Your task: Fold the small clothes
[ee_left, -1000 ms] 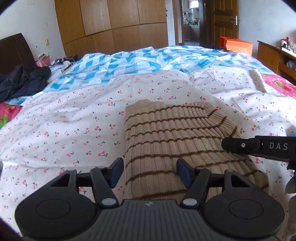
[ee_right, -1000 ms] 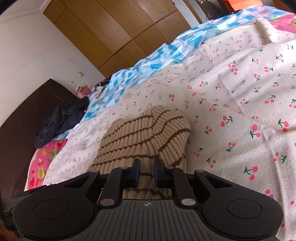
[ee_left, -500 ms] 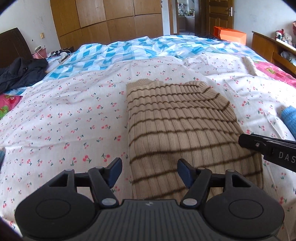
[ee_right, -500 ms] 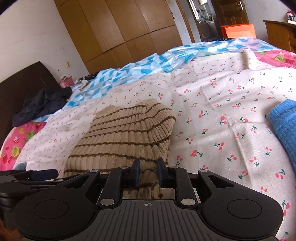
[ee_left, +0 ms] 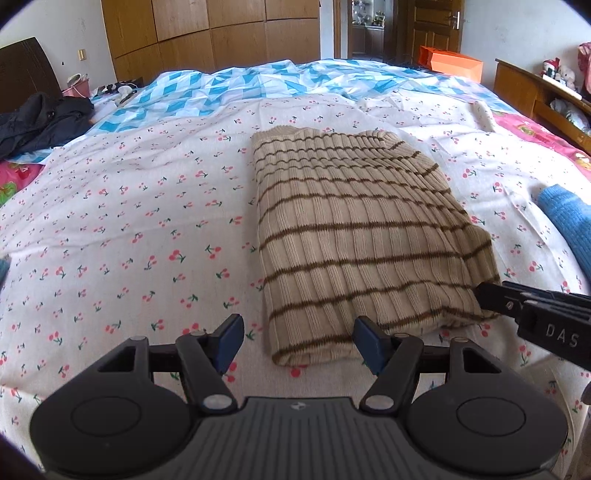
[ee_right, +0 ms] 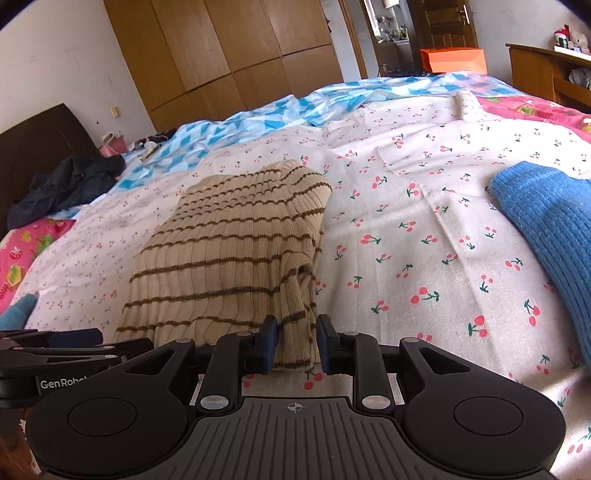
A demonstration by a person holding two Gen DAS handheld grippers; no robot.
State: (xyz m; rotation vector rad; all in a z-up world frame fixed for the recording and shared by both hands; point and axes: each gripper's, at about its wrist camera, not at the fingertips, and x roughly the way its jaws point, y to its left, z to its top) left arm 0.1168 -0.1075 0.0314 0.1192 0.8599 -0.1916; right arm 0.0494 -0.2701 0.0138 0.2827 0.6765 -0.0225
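A folded beige knit sweater with brown stripes (ee_left: pixel 354 229) lies on the cherry-print bed sheet (ee_left: pixel 129 229); it also shows in the right wrist view (ee_right: pixel 229 254). My left gripper (ee_left: pixel 297 341) is open and empty, just short of the sweater's near left corner. My right gripper (ee_right: pixel 295 343) is open, with the sweater's near right corner lying between its jaws. The right gripper also shows in the left wrist view (ee_left: pixel 532 310), at the sweater's right corner.
A blue knit garment (ee_right: pixel 546 221) lies to the right on the sheet. A dark jacket (ee_left: pixel 40 118) lies at the far left by the headboard. A blue-and-white quilt (ee_left: pixel 258 85) covers the far bed. A wooden wardrobe (ee_left: pixel 207 33) stands behind.
Both grippers have drawn back toward me, so the sweater lies flatter and farther ahead. My right gripper's jaws have opened from shut on the sweater's corner. The blue garment has come into view.
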